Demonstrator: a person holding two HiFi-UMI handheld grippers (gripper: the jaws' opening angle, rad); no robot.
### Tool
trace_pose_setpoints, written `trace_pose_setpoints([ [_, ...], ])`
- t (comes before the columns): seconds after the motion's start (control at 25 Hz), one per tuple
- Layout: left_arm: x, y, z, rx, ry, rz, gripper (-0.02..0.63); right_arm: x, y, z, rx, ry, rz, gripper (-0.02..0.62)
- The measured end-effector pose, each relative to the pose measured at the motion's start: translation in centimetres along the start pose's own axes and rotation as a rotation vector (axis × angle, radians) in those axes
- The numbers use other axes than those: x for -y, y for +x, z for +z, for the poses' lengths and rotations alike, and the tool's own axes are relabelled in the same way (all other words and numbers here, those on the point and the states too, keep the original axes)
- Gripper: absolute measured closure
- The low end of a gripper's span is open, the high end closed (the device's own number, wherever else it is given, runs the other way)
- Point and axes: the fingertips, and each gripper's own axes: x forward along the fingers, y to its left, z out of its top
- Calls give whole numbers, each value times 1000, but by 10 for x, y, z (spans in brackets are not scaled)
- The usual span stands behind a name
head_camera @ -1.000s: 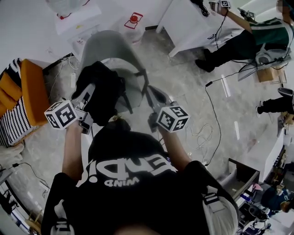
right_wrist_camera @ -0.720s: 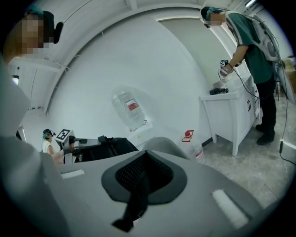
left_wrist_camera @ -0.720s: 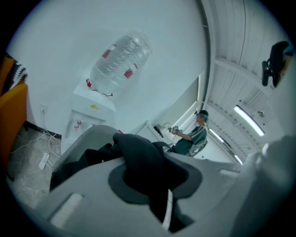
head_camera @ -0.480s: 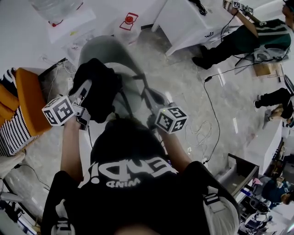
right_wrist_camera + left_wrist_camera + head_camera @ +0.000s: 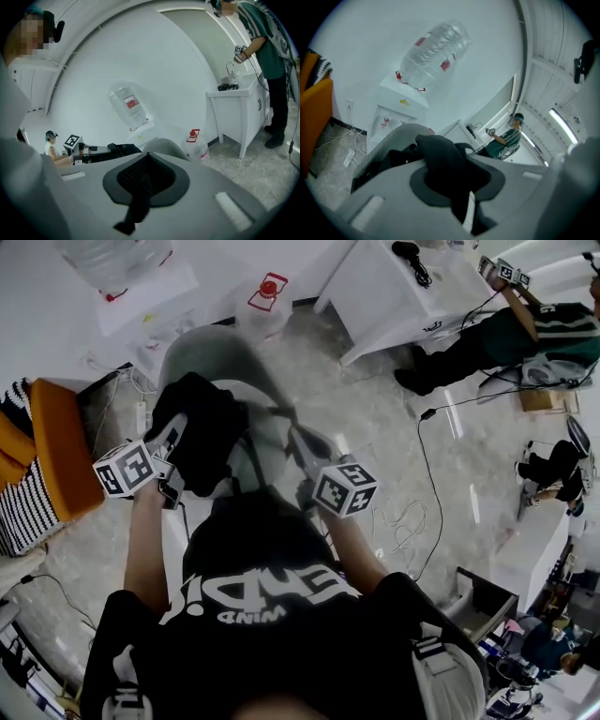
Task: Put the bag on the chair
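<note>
Left gripper (image 5: pixel 175 431): clamped on a fold of the black bag (image 5: pixel 208 413)
Bag: bunched up over the seat of the grey chair (image 5: pixel 214 345) — can't tell if it's actually resting on it
Right gripper (image 5: pixel 302 440): pinched shut on a black mesh strap (image 5: pixel 139 185) of the bag
Far right: person in green (image 5: pixel 525 329) by a white table (image 5: pixel 394 296)
</note>
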Motion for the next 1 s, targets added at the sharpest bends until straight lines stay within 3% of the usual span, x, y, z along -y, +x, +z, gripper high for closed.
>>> trace_pose_setpoints([
  [0.44,-41,22,-18,-26,-54,83,534,16,38,13,-57,-3,47,595],
  [1.0,-76,29,-29,-28,-53,135,529,22,67,6,-129,6,79,595],
])
